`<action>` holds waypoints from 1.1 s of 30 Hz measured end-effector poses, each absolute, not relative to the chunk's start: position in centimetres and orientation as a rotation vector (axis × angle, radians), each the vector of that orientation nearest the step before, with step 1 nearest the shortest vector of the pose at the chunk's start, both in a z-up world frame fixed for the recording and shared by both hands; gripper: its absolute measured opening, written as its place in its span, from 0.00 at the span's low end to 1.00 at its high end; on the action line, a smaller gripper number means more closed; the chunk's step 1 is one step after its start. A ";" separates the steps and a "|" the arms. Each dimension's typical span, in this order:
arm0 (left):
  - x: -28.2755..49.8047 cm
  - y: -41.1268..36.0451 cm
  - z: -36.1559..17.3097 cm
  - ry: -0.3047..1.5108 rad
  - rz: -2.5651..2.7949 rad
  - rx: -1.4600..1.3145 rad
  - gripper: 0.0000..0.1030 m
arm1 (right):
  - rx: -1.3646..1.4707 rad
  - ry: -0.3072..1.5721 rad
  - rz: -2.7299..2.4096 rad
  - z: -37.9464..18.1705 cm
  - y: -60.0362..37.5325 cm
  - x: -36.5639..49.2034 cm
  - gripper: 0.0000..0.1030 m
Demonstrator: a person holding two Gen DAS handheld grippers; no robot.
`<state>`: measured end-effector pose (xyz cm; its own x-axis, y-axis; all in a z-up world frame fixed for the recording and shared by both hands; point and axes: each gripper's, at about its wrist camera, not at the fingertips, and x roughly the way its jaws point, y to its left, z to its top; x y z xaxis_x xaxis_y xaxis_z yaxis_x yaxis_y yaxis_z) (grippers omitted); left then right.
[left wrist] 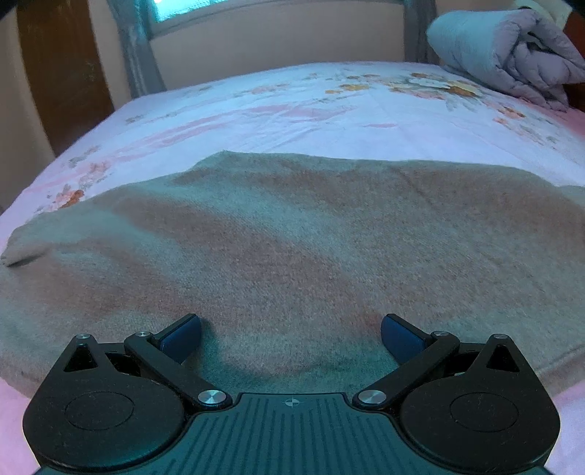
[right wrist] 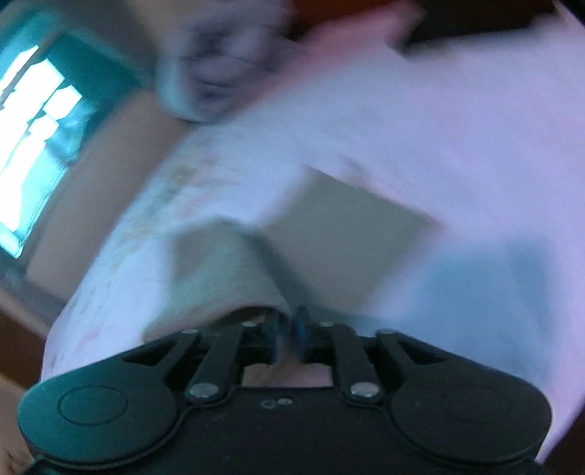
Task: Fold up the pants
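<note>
Bed sheet [left wrist: 292, 109]: pants [left wrist: 292, 237] under spread left gripper [left wrist: 290, 334]; right gripper [right wrist: 289, 329] prob. pinching edge.

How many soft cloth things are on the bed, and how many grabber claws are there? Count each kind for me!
Pants: 1
Rolled-up quilt: 1
Flowery bed sheet: 1
Grabber claws: 2, the left gripper and the right gripper
Total: 5

Bed [left wrist: 278, 109] with floral pink sheet; folded quilt [left wrist: 512, 54] at corner; window [left wrist: 190, 14] behind, possibly frosted.
</note>
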<state>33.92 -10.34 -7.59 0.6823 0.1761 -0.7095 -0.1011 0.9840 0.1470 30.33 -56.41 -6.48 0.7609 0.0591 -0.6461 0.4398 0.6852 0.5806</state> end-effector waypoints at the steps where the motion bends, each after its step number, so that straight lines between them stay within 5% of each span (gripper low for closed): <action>1: 33.9 -10.2 -7.5 0.811 0.140 0.103 1.00 | 0.831 0.663 -0.212 -6.9 -57.1 29.6 0.04; 8: 33.4 -9.3 -7.1 0.827 0.074 0.112 1.00 | 0.303 0.620 -0.146 -2.0 -53.8 30.9 0.30; 10: 33.4 -9.3 -7.1 0.827 0.073 0.111 1.00 | 0.041 0.613 -0.093 -1.2 -51.4 31.5 0.63; 11: 33.4 -9.3 -7.2 0.827 0.075 0.111 1.00 | -0.072 0.607 -0.064 -1.2 -49.9 31.6 0.69; 18: 33.3 -9.3 -7.3 0.821 0.078 0.109 1.00 | -0.664 0.612 0.051 -3.6 -41.9 31.6 0.49; 23: 33.2 -9.3 -7.3 0.817 0.079 0.106 1.00 | -0.869 0.650 0.008 -6.4 -39.7 33.9 0.23; 24: 33.1 -9.3 -7.4 0.816 0.080 0.107 1.00 | -0.881 0.657 0.001 -6.7 -39.6 34.2 0.10; 25: 33.1 -9.3 -7.4 0.815 0.080 0.108 1.00 | -0.870 0.668 -0.003 -6.7 -39.7 34.2 0.00; 33: 33.3 -8.7 -6.9 0.843 0.049 0.092 1.00 | -0.060 0.564 -0.079 2.9 -49.3 34.1 0.00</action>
<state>33.25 -8.66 -6.85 0.6645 0.0794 -0.7430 -0.0064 0.9949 0.1006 34.06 -49.28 2.93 0.8424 -0.0916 -0.5310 0.0586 0.9952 -0.0787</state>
